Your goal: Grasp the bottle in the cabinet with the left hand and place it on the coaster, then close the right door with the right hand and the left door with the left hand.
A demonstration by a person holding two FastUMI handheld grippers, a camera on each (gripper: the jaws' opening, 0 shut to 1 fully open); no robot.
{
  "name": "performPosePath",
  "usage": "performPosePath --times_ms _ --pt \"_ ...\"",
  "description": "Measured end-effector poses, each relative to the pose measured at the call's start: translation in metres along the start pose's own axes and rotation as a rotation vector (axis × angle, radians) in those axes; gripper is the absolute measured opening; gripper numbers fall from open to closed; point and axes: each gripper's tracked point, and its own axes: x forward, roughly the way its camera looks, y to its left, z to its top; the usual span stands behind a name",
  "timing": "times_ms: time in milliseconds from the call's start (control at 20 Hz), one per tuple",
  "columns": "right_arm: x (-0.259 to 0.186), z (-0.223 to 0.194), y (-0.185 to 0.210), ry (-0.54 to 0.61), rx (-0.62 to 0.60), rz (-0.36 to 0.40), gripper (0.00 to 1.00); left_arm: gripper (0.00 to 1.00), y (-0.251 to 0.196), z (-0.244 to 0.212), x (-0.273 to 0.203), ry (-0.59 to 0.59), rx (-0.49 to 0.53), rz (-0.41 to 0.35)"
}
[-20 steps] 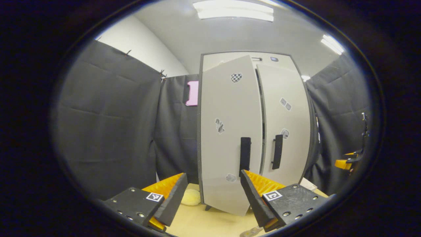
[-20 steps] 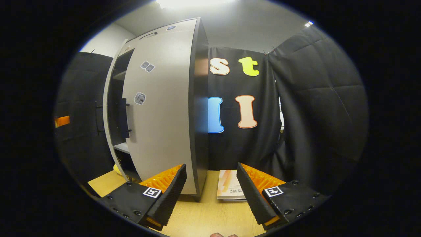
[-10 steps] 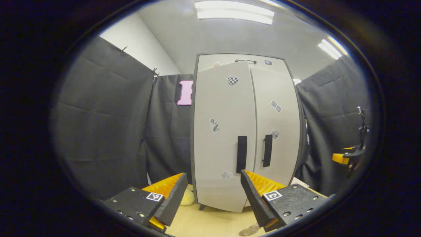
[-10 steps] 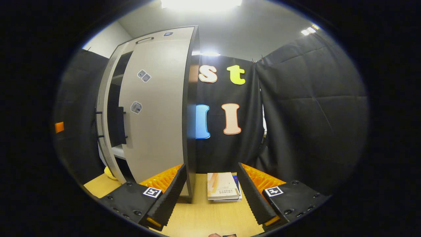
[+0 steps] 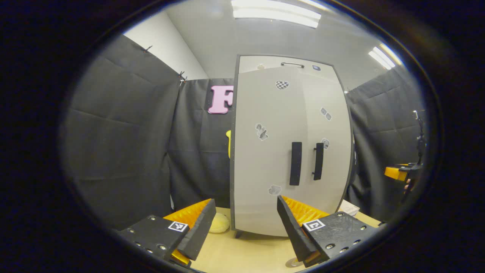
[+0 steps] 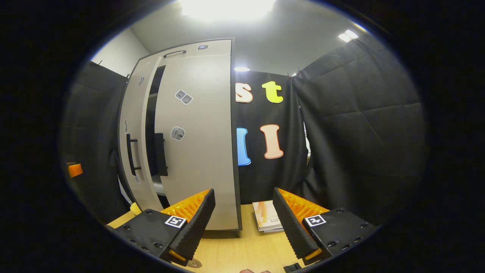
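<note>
- Your left gripper hangs in front of the cabinet, fingers spread wide, nothing between them.
- From the left gripper view both doors look flush, the two black handles side by side in the middle.
- From the right gripper view there's a dark gap between the left door and the right door, so the left one isn't fully home.
- Your right gripper sits off the cabinet's right corner, fingers wide apart and empty.
- The table is pale wood; the cabinet stands on it.
- A yellow lump lies on the table just beside the cabinet's left foot.
- Books lie stacked on the table right of the cabinet, against the black cloth wall.
- A round disc, likely the coaster, peeks out at the near table edge under your right gripper's left finger; I can't make out the bottle.
- Black cloth all round, white ceiling, strip lights overhead.
</note>
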Motion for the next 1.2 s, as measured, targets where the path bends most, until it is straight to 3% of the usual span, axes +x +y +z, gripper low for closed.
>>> performPosePath --times_ms 150,200,250,450,650,800,850,900,1150,1200 --pt "-0.010 -0.010 0.004 0.016 0.008 -0.016 0.98 1.00 0.005 0.003 0.000 -0.029 -0.028 -0.020" --pt "-0.013 -0.012 0.005 0.020 0.004 -0.017 0.98 0.94 0.007 0.004 0.002 -0.036 -0.038 -0.025" --pt "-0.015 -0.012 0.005 0.019 -0.008 -0.021 0.98 1.00 0.009 0.004 0.003 -0.038 -0.044 -0.028" --pt "-0.022 -0.008 0.004 -0.004 -0.044 -0.054 0.98 1.00 0.012 0.001 0.007 -0.041 -0.050 -0.040" --pt "-0.022 -0.012 0.006 0.015 0.012 -0.070 0.98 1.00 0.014 -0.002 0.009 -0.030 -0.057 -0.045" --pt "-0.020 -0.012 0.009 0.013 0.022 -0.062 0.98 1.00 0.015 -0.007 0.008 -0.018 -0.079 -0.069" --pt "-0.019 -0.013 0.010 0.014 0.016 -0.060 0.98 0.94 0.017 -0.007 0.009 -0.016 -0.085 -0.072" --pt "-0.020 -0.015 0.011 0.020 0.013 -0.058 0.98 0.97 0.018 -0.006 0.010 -0.015 -0.088 -0.070" --pt "-0.021 -0.025 0.022 0.056 0.046 -0.043 0.98 0.94 0.025 -0.003 0.004 -0.032 -0.089 -0.069" --pt "-0.021 -0.023 0.025 0.047 0.052 -0.036 0.98 0.99 0.026 -0.006 0.004 -0.032 -0.085 -0.076"
